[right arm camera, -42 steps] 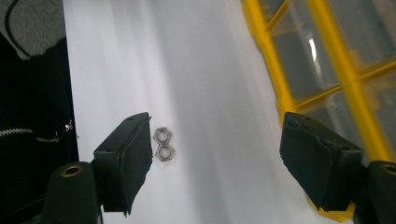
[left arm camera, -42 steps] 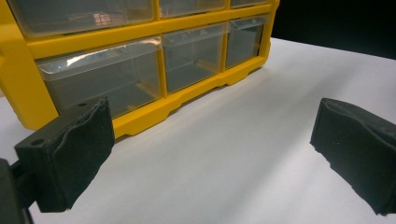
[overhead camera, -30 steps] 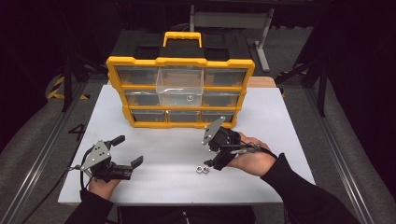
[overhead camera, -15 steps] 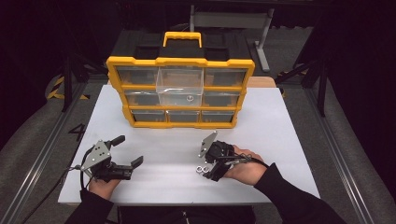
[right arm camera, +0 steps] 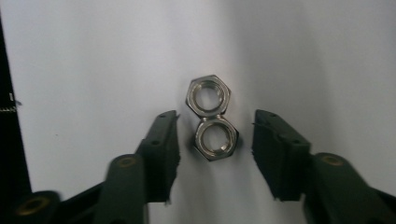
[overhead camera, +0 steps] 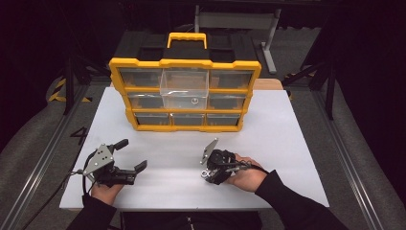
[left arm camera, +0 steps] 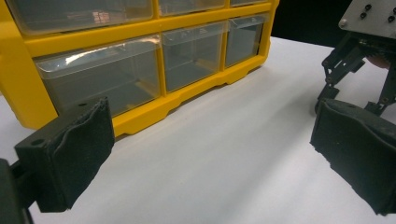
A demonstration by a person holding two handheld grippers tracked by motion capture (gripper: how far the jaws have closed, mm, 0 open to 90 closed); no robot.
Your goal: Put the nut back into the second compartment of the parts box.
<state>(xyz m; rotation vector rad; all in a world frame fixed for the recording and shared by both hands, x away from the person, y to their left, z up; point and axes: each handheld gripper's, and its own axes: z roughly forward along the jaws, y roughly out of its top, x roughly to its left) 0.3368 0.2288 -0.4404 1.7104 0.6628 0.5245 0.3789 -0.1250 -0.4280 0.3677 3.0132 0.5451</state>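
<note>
The right hand-held gripper (right arm camera: 215, 154) points down at the worktop (overhead camera: 287, 134), its jaws just narrowing yet apart, pads clear of the metal. Between them lies the nearer hex nut (right arm camera: 216, 138). A second nut (right arm camera: 208, 95) touches it at twelve o'clock, so the pair's long axis runs along the jaws. The left hand-held gripper (overhead camera: 130, 155), at nine o'clock and well apart, gapes empty. Beyond stands the yellow drawer organiser (overhead camera: 184, 64).
</note>
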